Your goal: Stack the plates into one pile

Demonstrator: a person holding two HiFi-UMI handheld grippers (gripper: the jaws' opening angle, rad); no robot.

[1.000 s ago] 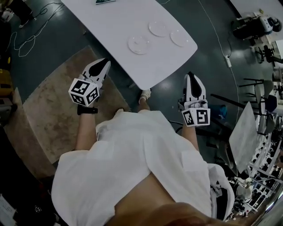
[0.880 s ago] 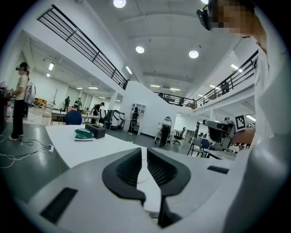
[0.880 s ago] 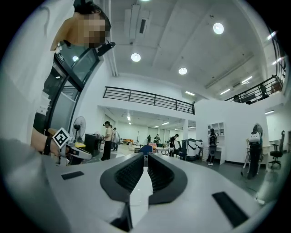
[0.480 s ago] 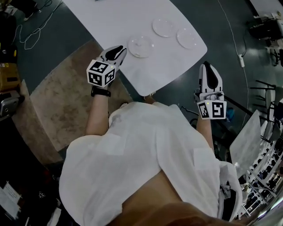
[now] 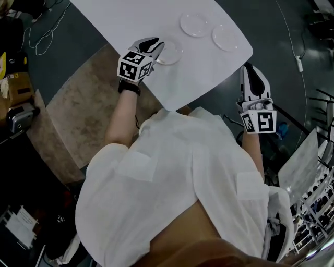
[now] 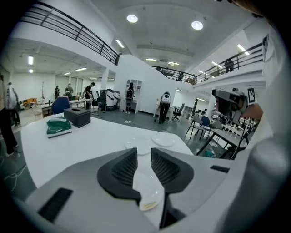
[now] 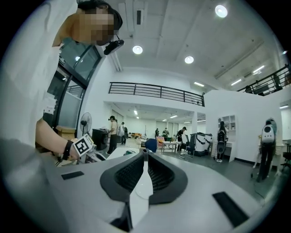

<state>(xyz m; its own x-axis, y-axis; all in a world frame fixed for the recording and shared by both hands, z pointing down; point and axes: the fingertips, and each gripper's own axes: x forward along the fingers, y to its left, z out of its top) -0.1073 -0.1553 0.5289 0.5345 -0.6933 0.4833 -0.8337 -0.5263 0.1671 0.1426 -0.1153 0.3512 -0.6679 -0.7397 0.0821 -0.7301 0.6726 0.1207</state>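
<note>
Left gripper [image 5: 155,45]: over the rim of the near plate [image 5: 173,53], on the side toward me, nose tipped down at it. The jaws are released and have just been opening. The gap is plain in the left gripper view, and the near plate shows through it, lying flat on the table [image 5: 151,15] below. The pads touch nothing, so no grasp yet. My reading: the jaws are spread ahead of time so one can go under the rim and the other over it.

Right gripper [image 5: 250,69]: well apart from the near plate, off to its right, past the table's edge and over the floor. Jaws clenched tip to tip, nothing between them. I judge it parked there to keep clear while the left works.

Second plate [image 5: 194,24] and third plate [image 5: 226,37]: both beyond the near plate and to its right. Each lies flat, apart from the other and from the near plate. No pile begun; all three lie single.

Judgement: the step in hand is the approach to the near plate, probably picked because it is closest to the left side. The rim is thin and low, so the grip wants a shallow angle. A steep one may only push the plate along.
</note>
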